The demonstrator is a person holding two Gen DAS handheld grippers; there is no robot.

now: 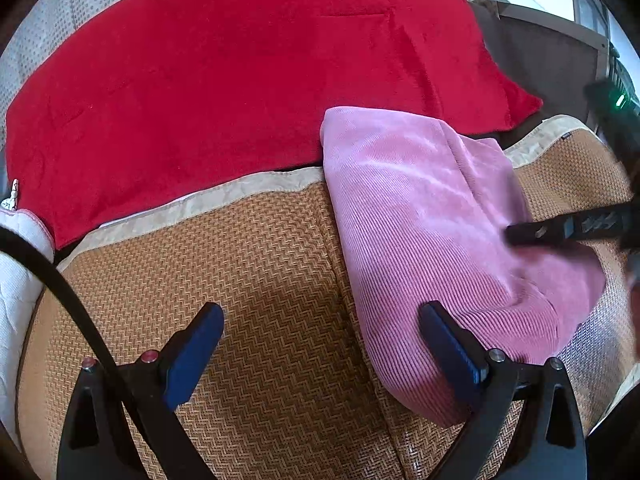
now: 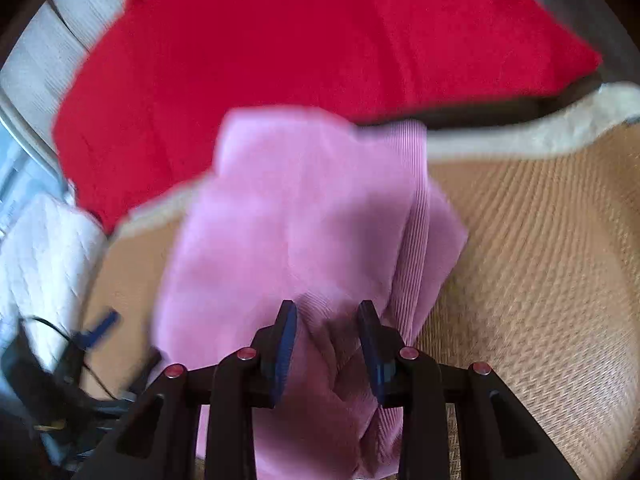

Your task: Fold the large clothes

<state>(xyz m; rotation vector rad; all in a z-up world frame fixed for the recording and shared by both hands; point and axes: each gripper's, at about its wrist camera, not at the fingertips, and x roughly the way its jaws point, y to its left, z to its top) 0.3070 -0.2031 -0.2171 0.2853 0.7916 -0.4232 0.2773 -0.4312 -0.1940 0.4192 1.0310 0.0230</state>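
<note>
Though motion-blurred, right gripper (image 2: 327, 316) fingers pinch pink garment (image 2: 304, 208), left gripper (image 1: 322, 316) fingers spread, empty.

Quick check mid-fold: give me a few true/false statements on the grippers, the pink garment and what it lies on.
1. The left gripper is open and holds nothing. True.
2. The right gripper is pinching the pink garment. True: cloth is bunched between its fingers.
3. The pink garment is spread out flat in a single layer. False: it is folded into a narrow bundle.
4. The garment lies on a woven mat. True.
5. The red blanket covers the pink garment. False: the blanket lies behind it.
</note>
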